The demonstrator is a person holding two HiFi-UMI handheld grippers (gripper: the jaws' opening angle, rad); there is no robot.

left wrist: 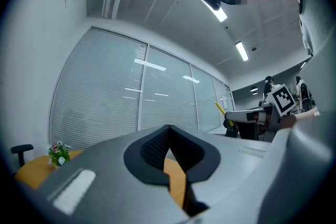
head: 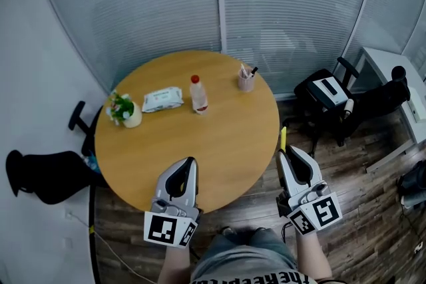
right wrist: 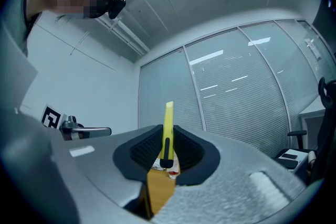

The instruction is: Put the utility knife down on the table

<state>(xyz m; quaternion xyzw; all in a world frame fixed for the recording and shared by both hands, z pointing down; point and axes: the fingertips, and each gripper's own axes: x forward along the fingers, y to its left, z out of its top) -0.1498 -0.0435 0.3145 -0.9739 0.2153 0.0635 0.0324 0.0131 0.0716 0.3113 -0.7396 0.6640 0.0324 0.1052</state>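
A yellow utility knife (right wrist: 168,131) stands upright between the jaws of my right gripper (right wrist: 167,134), which is shut on it. In the head view its yellow tip (head: 283,138) sticks out past the right gripper (head: 286,153), just off the right edge of the round wooden table (head: 219,136), above the floor. My left gripper (head: 190,160) hovers over the table's near edge. Its jaws meet with nothing between them in the left gripper view (left wrist: 169,131). That view also catches the knife (left wrist: 219,108) off to the right.
Across the far half of the table stand a small potted plant (head: 124,110), a pack of wipes (head: 162,99), a red-capped bottle (head: 198,94) and a pen cup (head: 246,79). Black office chairs stand at the left (head: 46,173) and right (head: 329,93). A white desk (head: 399,90) is at the far right.
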